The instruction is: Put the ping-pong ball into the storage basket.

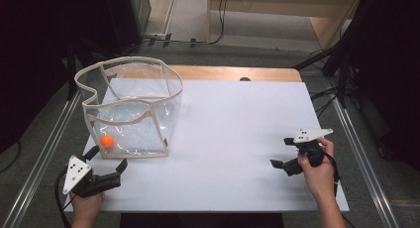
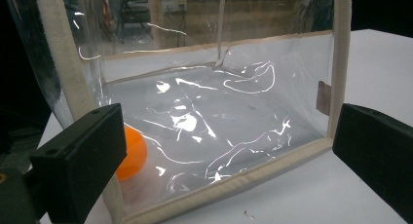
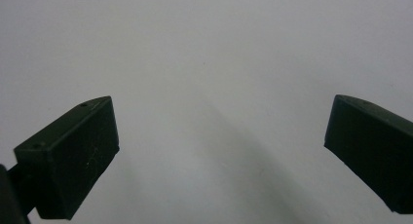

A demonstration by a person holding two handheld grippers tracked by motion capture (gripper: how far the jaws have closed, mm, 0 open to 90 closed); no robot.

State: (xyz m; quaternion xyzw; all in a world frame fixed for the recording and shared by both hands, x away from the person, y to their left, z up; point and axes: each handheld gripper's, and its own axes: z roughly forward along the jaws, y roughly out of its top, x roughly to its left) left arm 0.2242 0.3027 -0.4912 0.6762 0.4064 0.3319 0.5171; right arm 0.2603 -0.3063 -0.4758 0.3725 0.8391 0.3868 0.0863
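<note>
A clear soft bag (image 1: pixel 130 109) — light, floppy, slippery — stands at the counter's (image 1: pixel 237 139) left, an orange ball (image 1: pixel 107 141) inside; it is best gripped by its stiff fabric rim. Both the left tool (image 1: pixel 105 157) and the right tool (image 1: pixel 281 151) are held open — nothing grasped.

The right gripper (image 3: pixel 221 156) is seen with its black fingers (image 3: pixel 68 160) spread wide above the white worktop (image 3: pixel 209 53).

A lab or test room: dark curtains (image 1: pixel 29 49) flank a white-covered desk (image 1: pixel 237 139) framed by aluminium rails (image 1: pixel 42 153), with cables (image 1: pixel 218 20) trailing across grey carpet (image 1: pixel 247 25).
</note>
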